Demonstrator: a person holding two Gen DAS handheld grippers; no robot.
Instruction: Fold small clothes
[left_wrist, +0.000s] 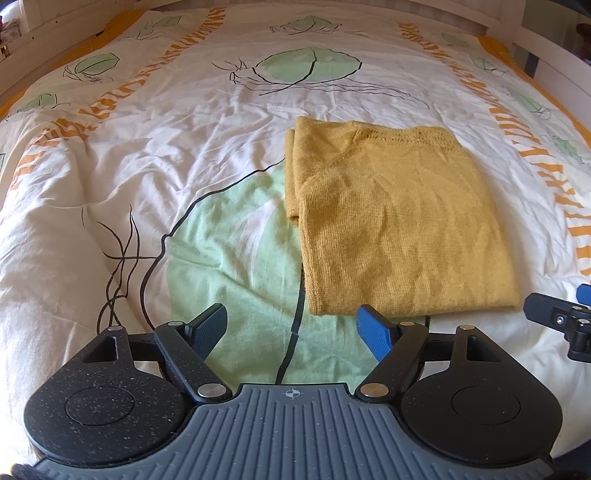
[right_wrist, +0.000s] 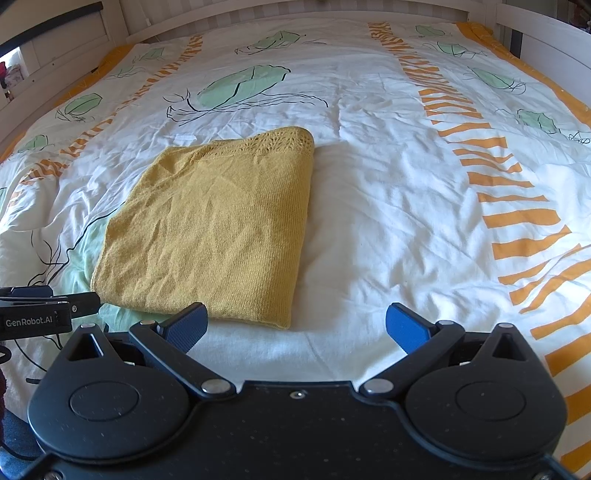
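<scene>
The mustard knit sweater (left_wrist: 399, 218) lies folded into a neat rectangle on the leaf-print duvet (left_wrist: 184, 147), at about one o'clock from the left gripper (left_wrist: 295, 330) and eleven o'clock from the right gripper (right_wrist: 295, 325). Both claws gape wide and empty just short of its near edge, apparently released because the fold looks finished.

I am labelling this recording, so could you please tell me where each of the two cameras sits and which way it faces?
Left wrist view: mounted on the left gripper, looking forward and down over the bedspread, with the folded yellow knit top to its right; its own open fingers show, plus the right gripper's tip at the right edge.
Right wrist view: mounted on the right gripper, facing likewise, the top to its left; its own open fingers show, the left gripper at the left edge.
Shared: the top, the bedspread, the white bed frame.
</scene>
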